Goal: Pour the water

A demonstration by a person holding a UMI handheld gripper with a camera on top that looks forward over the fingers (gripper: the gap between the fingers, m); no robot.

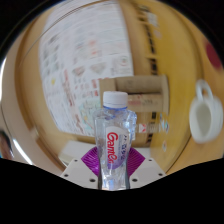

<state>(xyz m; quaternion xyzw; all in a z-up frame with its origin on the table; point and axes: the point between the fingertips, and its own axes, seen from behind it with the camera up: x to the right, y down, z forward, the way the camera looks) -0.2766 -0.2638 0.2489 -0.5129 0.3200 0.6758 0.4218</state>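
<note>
Tabletop [175,150], bottle [114,140] in gripper [113,172]

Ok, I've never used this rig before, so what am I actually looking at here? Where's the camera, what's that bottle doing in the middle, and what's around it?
There is one picture, taken by a wide-angle camera mounted on a hand-held two-finger gripper, looking forward along its fingers. No robot arm is involved; a person carries the tool. The purple pieces at the bottom are the pads on the fingers' inner faces. Between them stands a clear water bottle with a white cap and a pink-lettered label, upright, and the fingers appear to press on it from both sides. Beyond it sit cardboard boxes on a light surface, a white mug to the right, and a wall covered with printed sheets. Pouring has not begun.
</note>
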